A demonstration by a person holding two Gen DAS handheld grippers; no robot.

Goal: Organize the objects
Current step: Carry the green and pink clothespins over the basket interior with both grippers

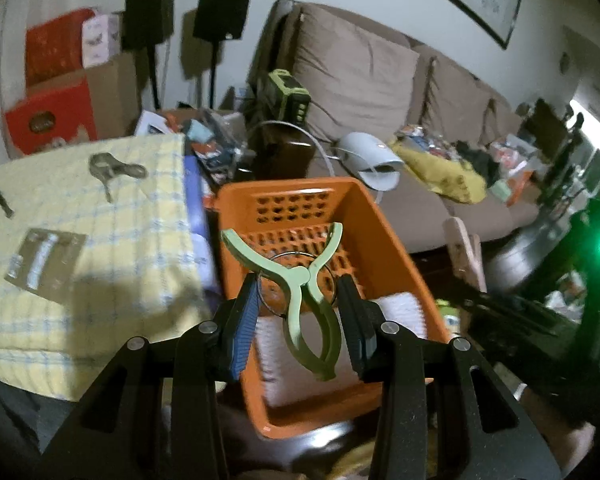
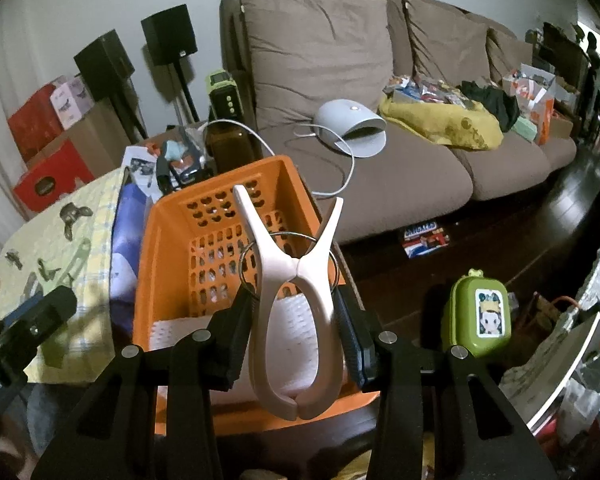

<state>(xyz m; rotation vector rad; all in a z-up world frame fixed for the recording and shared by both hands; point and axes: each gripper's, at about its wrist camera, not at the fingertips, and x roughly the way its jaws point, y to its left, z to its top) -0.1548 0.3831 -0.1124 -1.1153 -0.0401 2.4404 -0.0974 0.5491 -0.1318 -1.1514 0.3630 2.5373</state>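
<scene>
My left gripper (image 1: 298, 292) is shut on a green clothes peg (image 1: 300, 280) and holds it over the orange basket (image 1: 384, 240). My right gripper (image 2: 294, 304) is shut on a pale pink clothes peg (image 2: 296, 300) over the same orange basket (image 2: 160, 240). A white ridged item (image 2: 296, 344) lies on the basket floor. More pegs (image 1: 114, 170) lie on the yellow checked cloth (image 1: 120, 280) left of the basket. The left gripper's tip (image 2: 40, 312) shows at the lower left of the right wrist view.
A brown sofa (image 2: 380, 160) with a white device (image 2: 350, 126) and clutter stands behind. Speakers (image 2: 168, 34) and red boxes (image 1: 52, 116) are at the back left. A green case (image 2: 478, 312) sits right of the basket.
</scene>
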